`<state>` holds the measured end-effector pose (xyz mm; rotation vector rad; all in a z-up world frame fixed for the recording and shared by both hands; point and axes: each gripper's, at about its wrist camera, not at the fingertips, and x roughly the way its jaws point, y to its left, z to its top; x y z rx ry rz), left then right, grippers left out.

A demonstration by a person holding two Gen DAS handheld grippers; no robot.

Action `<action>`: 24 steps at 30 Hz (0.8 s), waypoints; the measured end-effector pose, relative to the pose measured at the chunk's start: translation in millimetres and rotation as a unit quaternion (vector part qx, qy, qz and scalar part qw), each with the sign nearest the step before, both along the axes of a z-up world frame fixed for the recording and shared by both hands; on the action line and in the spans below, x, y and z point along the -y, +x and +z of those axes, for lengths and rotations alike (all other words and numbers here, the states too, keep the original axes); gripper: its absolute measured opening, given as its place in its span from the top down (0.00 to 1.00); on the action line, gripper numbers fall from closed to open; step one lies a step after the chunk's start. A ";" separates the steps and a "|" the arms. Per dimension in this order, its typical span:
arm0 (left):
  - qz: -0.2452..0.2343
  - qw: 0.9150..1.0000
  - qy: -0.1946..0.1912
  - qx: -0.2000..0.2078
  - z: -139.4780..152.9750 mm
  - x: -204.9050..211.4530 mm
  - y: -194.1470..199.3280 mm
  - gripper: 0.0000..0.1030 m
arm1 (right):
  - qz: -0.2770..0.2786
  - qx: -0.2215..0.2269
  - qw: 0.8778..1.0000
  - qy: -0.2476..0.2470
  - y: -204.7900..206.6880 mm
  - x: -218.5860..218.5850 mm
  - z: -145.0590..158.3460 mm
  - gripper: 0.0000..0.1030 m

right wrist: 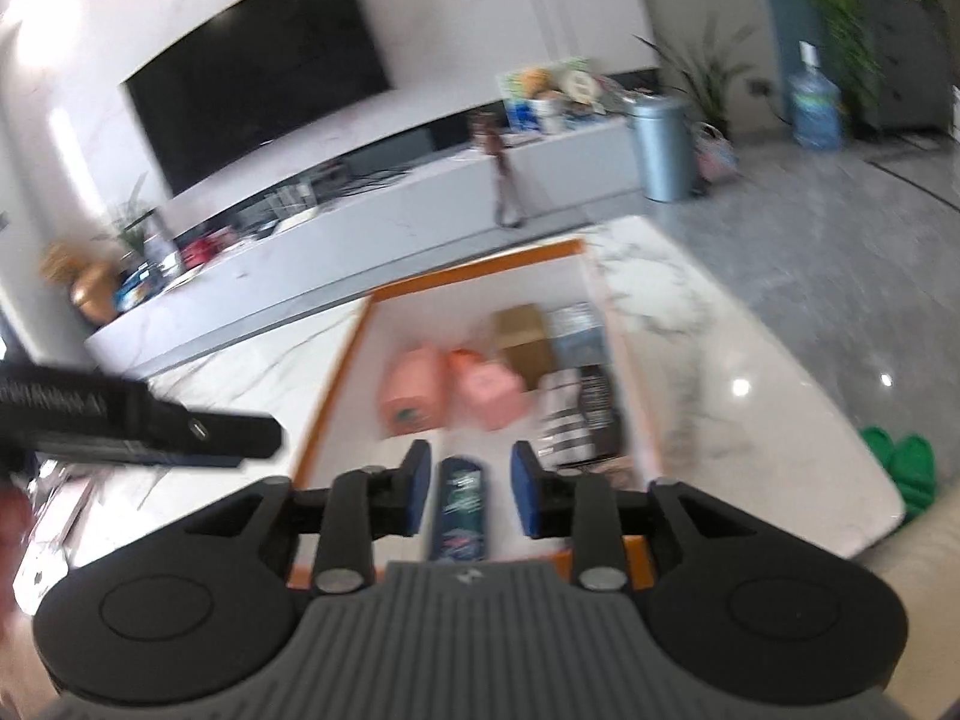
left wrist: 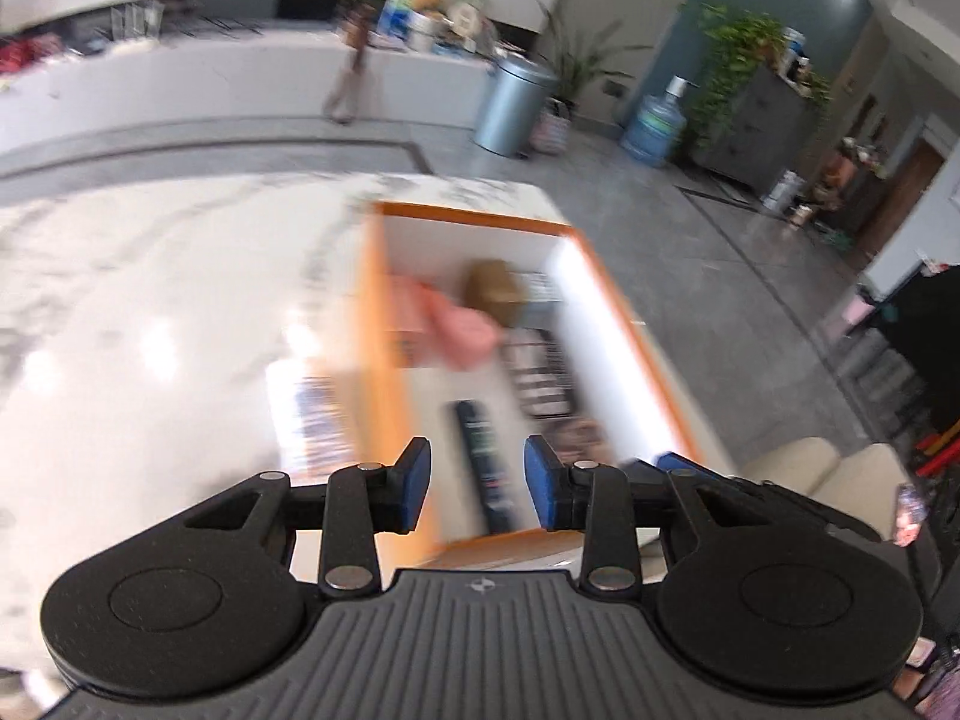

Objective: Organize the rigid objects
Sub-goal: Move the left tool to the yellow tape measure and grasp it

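Both grippers, left (left wrist: 477,483) and right (right wrist: 469,489), hover wide and empty above the orange-edged box (right wrist: 336,378) on the marble table (right wrist: 720,360). A dark bottle (right wrist: 461,510) lies at its near end, apparently placed; next probably comes fetching another item.

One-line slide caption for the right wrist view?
Open right gripper hovering above a dark bottle lying in the orange-rimmed white box on the marble table.

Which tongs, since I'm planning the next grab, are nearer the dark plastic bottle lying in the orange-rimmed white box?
Right, probably. The right tongs straddle the dark bottle, open; the left tongs hang farther left, near the box rim.
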<state>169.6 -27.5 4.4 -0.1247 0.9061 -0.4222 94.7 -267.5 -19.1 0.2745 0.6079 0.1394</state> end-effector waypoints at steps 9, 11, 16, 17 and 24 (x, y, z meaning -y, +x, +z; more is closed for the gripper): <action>0.031 0.995 0.098 -0.013 -31.3 -79.5 -26.3 0.61 | 0.114 -0.024 0.993 -0.011 -13.9 -86.8 -29.3 0.68; 0.020 0.993 0.113 -0.017 -48.4 -87.5 -26.4 0.54 | 0.142 -0.022 0.989 -0.025 -14.7 -103.6 -35.6 0.68; -0.030 0.987 0.143 -0.064 -79.1 -104.9 -21.9 0.33 | 0.166 -0.041 0.984 -0.045 -5.9 -124.3 -56.8 0.65; -0.035 0.987 0.140 -0.069 -81.9 -107.2 -21.3 0.32 | 0.164 -0.050 0.984 -0.053 -3.2 -127.3 -61.7 0.65; -0.037 0.975 0.184 -0.121 -121.9 -100.9 -2.4 0.30 | 0.166 -0.073 0.982 -0.058 6.0 -135.4 -71.8 0.59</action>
